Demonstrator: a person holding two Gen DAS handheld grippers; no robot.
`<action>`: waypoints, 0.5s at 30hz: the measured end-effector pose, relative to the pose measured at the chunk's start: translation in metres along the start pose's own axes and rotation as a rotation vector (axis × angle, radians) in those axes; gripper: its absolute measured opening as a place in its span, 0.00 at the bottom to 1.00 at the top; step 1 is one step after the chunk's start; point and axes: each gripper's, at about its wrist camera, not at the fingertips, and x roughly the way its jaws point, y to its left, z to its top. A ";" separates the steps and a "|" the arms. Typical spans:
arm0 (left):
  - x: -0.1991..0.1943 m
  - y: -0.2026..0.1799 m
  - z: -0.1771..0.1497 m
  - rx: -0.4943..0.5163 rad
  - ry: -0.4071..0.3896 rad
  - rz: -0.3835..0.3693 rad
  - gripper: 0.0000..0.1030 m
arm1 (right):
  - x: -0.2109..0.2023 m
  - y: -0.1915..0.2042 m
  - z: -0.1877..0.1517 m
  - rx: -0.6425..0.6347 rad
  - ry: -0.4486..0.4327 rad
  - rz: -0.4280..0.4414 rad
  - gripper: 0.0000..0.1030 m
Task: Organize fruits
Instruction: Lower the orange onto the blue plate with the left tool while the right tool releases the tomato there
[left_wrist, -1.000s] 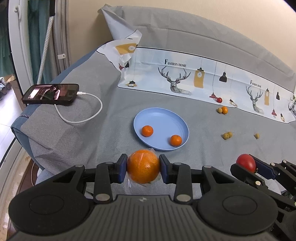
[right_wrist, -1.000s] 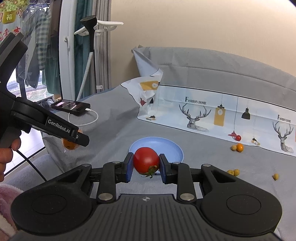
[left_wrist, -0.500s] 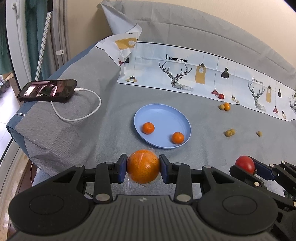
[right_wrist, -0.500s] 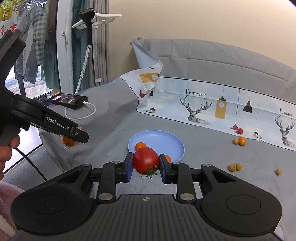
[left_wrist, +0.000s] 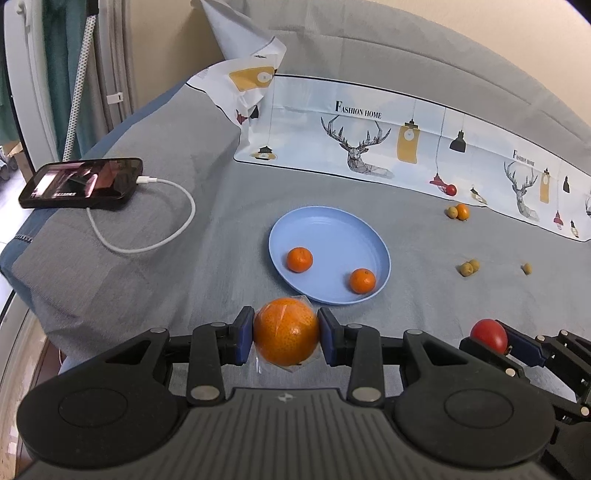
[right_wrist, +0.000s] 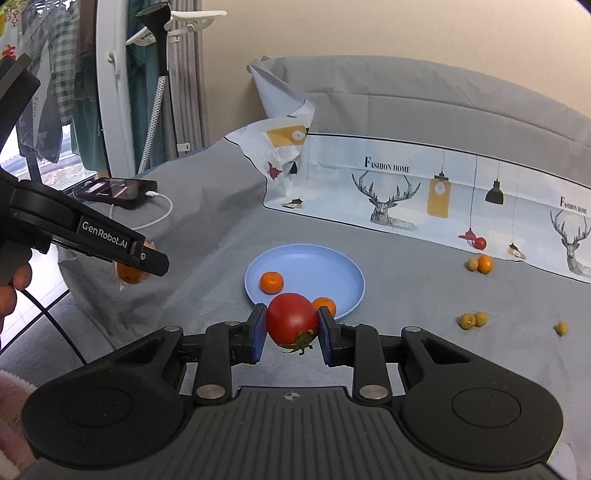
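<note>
L gripper (left_wrist: 286, 334) clamps orange (left_wrist: 286, 338); R gripper (right_wrist: 291, 334) clamps tomato (right_wrist: 291, 319), stem down.

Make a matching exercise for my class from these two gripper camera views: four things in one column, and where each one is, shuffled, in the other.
Things
1. large orange
2. tomato
3. two small oranges
4. phone

Places
A. on the blue plate
B. held in the right gripper
C. on the grey cover at the bed's edge, cable plugged in
D. held in the left gripper

Pairs: 1-D, 2-B, 3-A, 4-C
</note>
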 end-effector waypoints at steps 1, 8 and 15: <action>0.003 0.000 0.002 0.000 0.002 0.000 0.40 | 0.004 -0.002 0.001 0.004 0.004 -0.003 0.30; 0.037 -0.009 0.026 0.013 0.004 0.002 0.40 | 0.040 -0.013 0.007 0.027 0.032 -0.017 0.30; 0.087 -0.020 0.052 0.032 0.017 0.005 0.40 | 0.093 -0.022 0.016 0.048 0.087 -0.018 0.30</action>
